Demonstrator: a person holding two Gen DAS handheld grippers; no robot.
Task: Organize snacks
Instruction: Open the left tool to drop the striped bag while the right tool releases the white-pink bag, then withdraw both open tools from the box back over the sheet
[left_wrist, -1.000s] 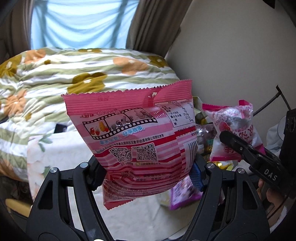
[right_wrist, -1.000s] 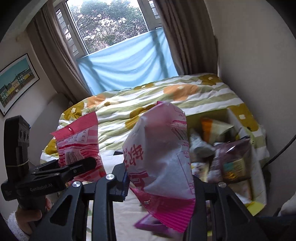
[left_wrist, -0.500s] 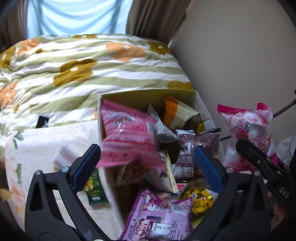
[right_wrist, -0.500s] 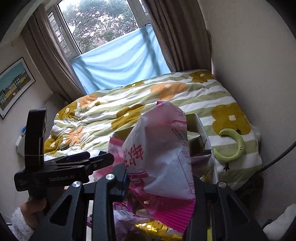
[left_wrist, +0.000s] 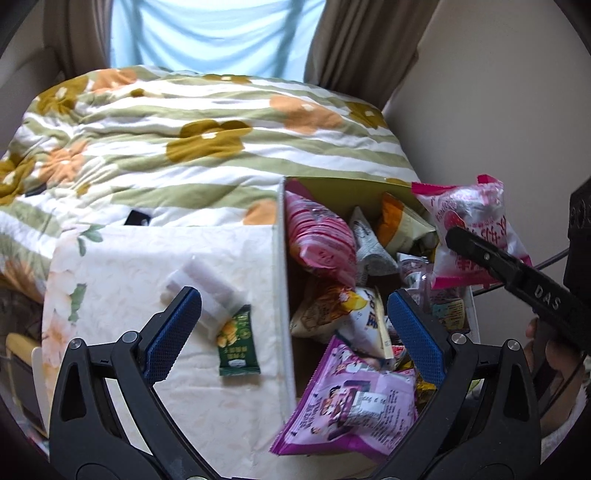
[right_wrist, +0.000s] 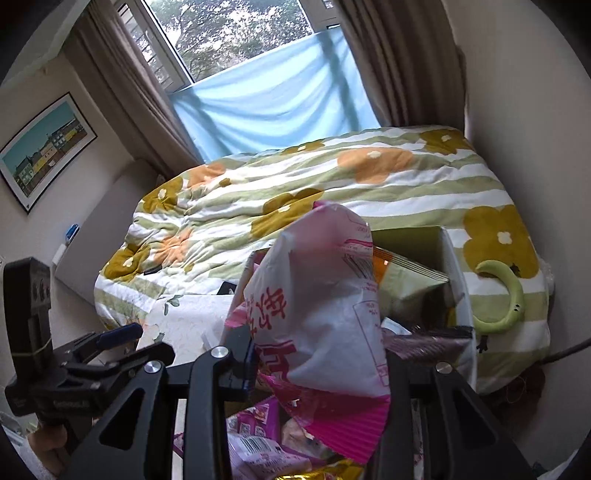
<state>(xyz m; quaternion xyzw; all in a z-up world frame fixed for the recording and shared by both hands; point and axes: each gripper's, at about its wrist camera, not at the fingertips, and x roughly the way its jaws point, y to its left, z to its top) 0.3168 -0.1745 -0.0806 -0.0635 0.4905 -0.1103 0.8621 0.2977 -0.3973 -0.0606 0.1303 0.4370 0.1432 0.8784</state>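
My left hand-held gripper (left_wrist: 293, 319) is spread wide with nothing between its blue ribbed pads (left_wrist: 173, 332); the jaws have just been opening. It hangs over the left wall of the open cardboard box (left_wrist: 280, 258), which stands on the bed with the green-striped, flower-patterned quilt (left_wrist: 207, 140). The pink striped crinkly snack bag (left_wrist: 319, 236) lies inside the box, tilted against its left wall, on top of other packets. Near my pads, at the box's front edge, a purple cartoon-printed snack packet (left_wrist: 351, 410) leans half over the rim. Left of the box, on the cream floral cloth (left_wrist: 177, 266), a small dark green sachet (left_wrist: 236, 341) lies beside a clear plastic-wrapped pack (left_wrist: 201, 286).

My right hand-held gripper (right_wrist: 319, 363) is pinching a white-and-pink snack bag with red lettering (right_wrist: 321, 314) near its crimped magenta lower seam, holding it upright above the box's right side. More packets fill the box beneath it; an orange and olive packet (right_wrist: 402, 275) stands at the far corner. On the quilt right of the box lies a pale green crescent-shaped toy (right_wrist: 511, 299).
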